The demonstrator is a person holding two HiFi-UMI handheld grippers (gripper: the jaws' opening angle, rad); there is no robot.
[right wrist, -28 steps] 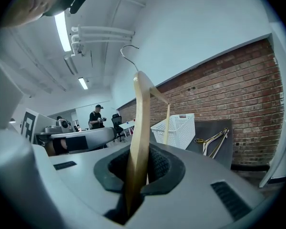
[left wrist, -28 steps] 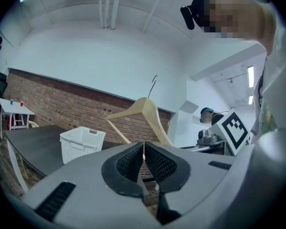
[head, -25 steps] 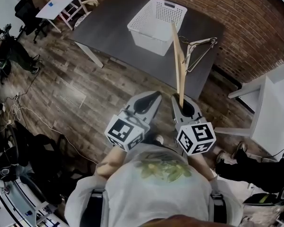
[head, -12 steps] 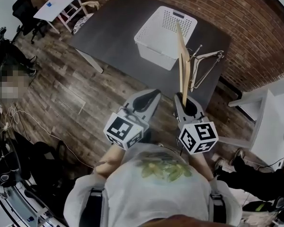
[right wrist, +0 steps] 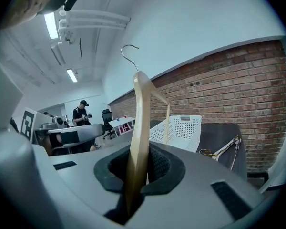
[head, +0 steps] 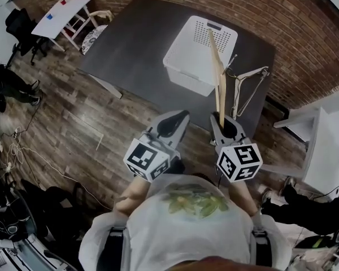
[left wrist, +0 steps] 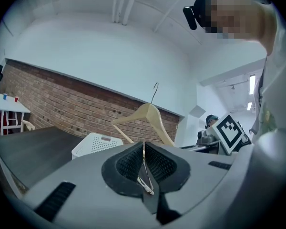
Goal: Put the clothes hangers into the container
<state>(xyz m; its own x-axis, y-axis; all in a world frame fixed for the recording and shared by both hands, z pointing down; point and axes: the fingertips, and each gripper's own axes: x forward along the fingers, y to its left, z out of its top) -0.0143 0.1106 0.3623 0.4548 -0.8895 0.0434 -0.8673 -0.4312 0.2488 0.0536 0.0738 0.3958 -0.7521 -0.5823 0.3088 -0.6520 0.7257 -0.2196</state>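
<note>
Wooden hanger clamped in right hand-held gripper; black-white square markers on it.

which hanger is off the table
The wooden hanger, clamped upright in the right gripper; the other hangers lie flat on the dark table beside the white basket.

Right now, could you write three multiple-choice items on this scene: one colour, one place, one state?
1. The basket's colour? A white B blue C black
2. Where do the loose hangers lie? A on the floor B in a drawer C on the table, beside the basket
3. The right gripper is: A open B shut on the wooden hanger C shut on a cup
Key: 1 A, its walls are white; 2 C, they rest on the dark table; 3 B, its jaws clamp the hanger's arm.
</note>
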